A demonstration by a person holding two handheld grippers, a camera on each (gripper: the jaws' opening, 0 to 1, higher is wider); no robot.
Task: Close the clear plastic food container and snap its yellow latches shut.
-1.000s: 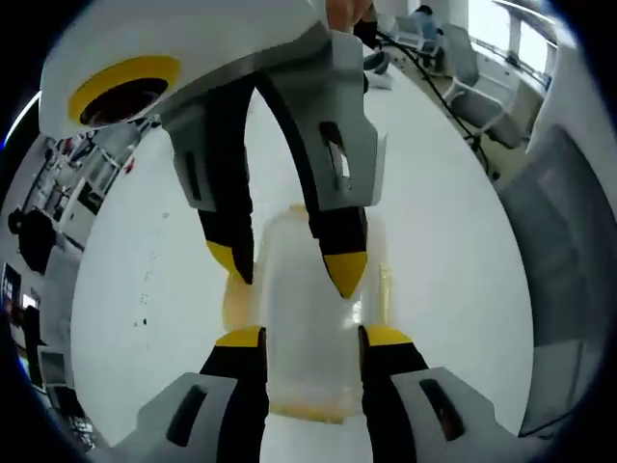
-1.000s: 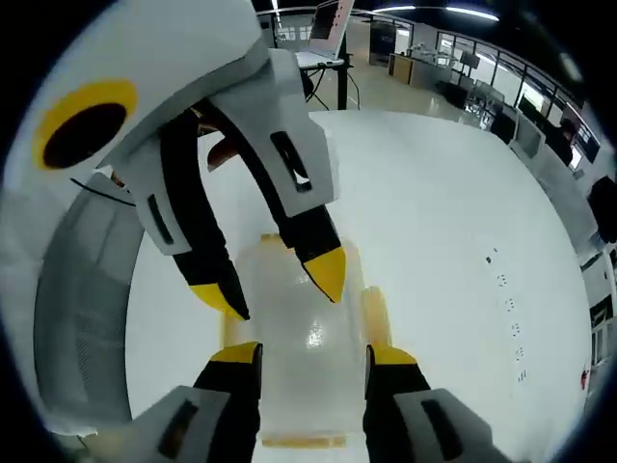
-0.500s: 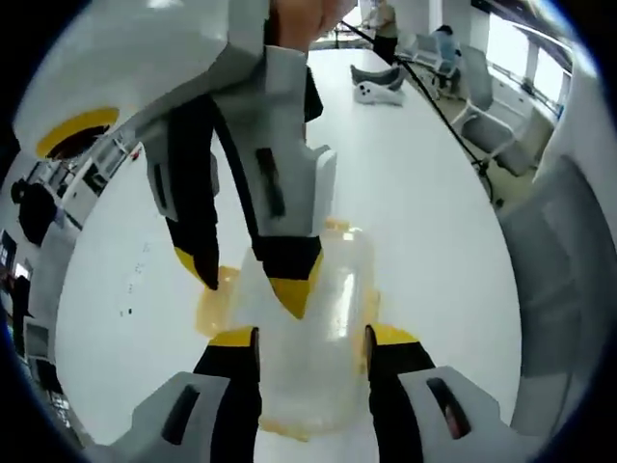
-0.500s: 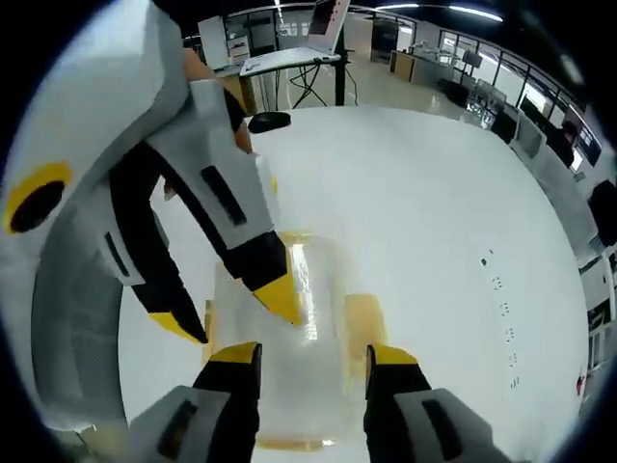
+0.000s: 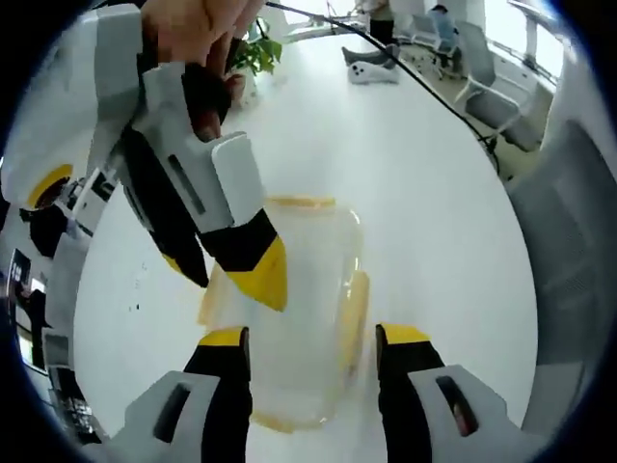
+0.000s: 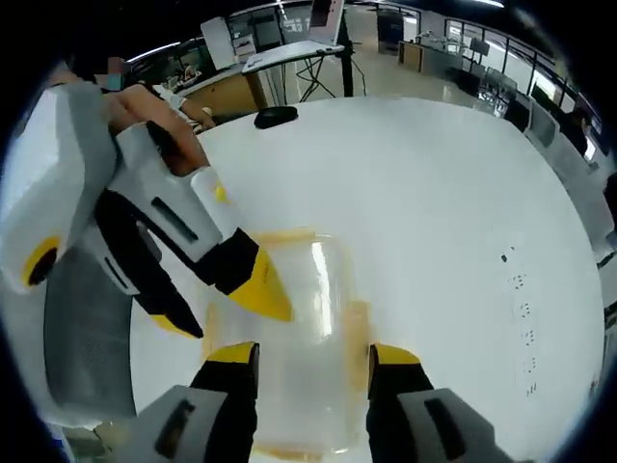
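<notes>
A wide white counter [image 5: 434, 193] carries everything, stretching back toward office chairs and desks at the far edge. On it, lying flat, is the clear plastic food container [image 5: 299, 318], its lid down over the body; in the right gripper view the same container [image 6: 299, 338] lies just ahead of that camera's own jaws.

The left gripper [image 5: 313, 338] has its jaws spread apart, one yellow-tipped finger on each side of the container, which sits between them; whether the pads touch its walls cannot be told. The right gripper [image 5: 227, 275] comes in from the upper left of the left gripper view, held by a hand [image 5: 198, 39], its jaws parted, one yellow tip resting over the container's lid and the other beside the container's edge.

In the right gripper view, the right gripper [image 6: 313, 352] likewise straddles the container with open jaws, and the left gripper [image 6: 217, 309] reaches in from the left.

A yellow latch [image 5: 352, 309] runs along the container's right side in the left gripper view, lying against the wall. Another yellow latch strip [image 5: 301, 202] shows at the far end.
</notes>
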